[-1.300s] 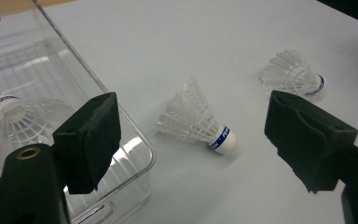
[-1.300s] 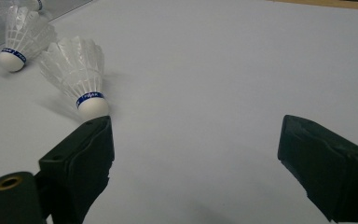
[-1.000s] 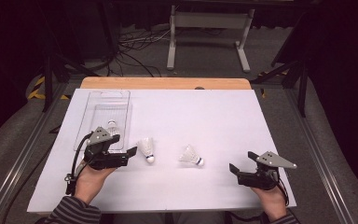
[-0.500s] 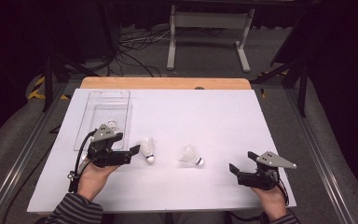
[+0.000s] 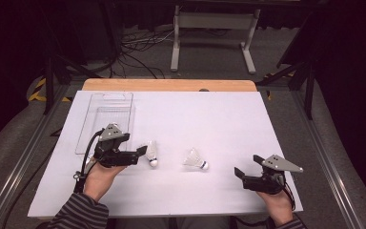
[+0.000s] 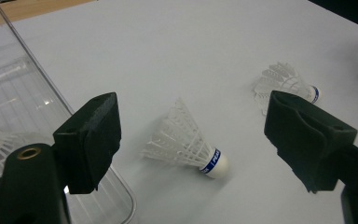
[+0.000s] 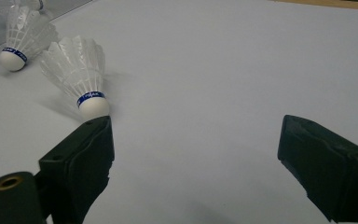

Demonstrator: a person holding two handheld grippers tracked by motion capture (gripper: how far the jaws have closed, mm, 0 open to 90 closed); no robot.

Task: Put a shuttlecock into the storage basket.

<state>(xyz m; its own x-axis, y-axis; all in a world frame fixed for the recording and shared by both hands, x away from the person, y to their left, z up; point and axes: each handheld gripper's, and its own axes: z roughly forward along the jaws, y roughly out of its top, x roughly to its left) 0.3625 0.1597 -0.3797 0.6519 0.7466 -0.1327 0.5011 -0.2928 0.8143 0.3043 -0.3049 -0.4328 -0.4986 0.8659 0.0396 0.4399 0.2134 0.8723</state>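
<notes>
Left gripper [image 6: 191, 140] spread wide, framing the nearer shuttlecock [image 6: 186, 142] lying on the white surface [image 5: 209, 119] beside the clear tray [image 5: 106, 119]. Better to close gently on the cork (feathers crush easily). Right gripper [image 7: 196, 168] also released, holding nothing

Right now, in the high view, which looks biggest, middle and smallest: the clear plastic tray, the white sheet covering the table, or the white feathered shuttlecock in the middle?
1. White sheet
2. Clear plastic tray
3. White feathered shuttlecock
</notes>
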